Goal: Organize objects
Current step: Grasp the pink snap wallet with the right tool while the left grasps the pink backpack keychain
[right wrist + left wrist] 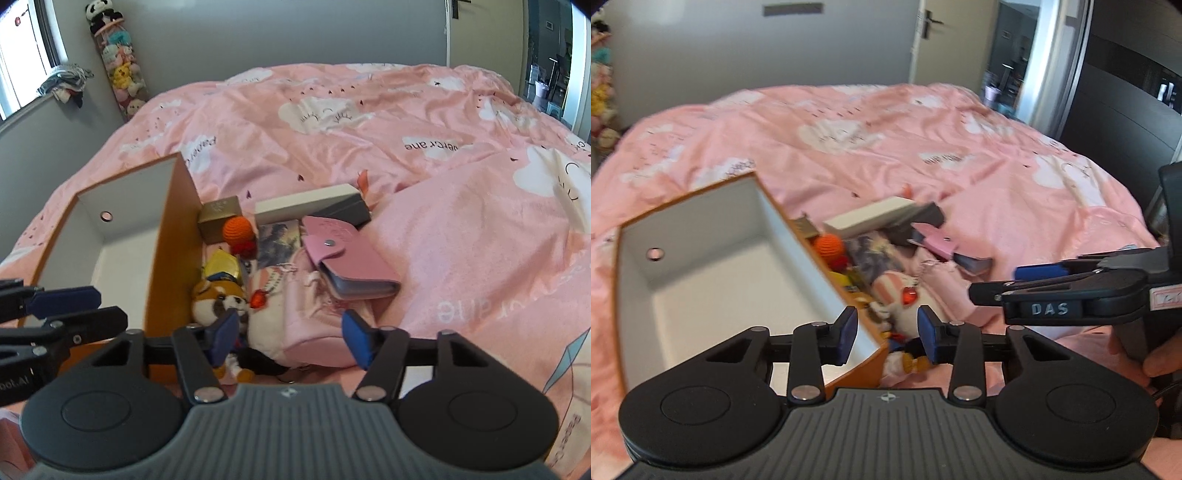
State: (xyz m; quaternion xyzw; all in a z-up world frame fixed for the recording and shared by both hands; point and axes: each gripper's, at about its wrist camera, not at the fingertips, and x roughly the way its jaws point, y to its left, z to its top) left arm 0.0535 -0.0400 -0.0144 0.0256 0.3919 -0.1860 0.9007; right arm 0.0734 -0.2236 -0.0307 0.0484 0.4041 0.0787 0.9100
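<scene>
An orange box (pixel 701 266) with a white inside lies open on the bed, nothing in it. My left gripper (pixel 886 332) is open and straddles the near end of the box's right wall (pixel 170 240). To the right of that wall lies a heap: a brown plush animal (pixel 216 299), a white plush (pixel 266 325) with a red gem (pixel 258 297), a pink pouch (pixel 314 317), a pink card wallet (pixel 347 254), an orange crochet ball (pixel 238 229) and a gold box (pixel 218 214). My right gripper (pixel 291 336) is open, with the white plush and the pouch between its fingers.
A long white and grey box (pixel 310 203) lies behind the heap, on the pink duvet (pixel 443 221). A column of plush toys (pixel 122 74) hangs in the far left corner. A dark wardrobe (pixel 1126 110) stands to the right. A hand (pixel 1160 362) holds the right gripper.
</scene>
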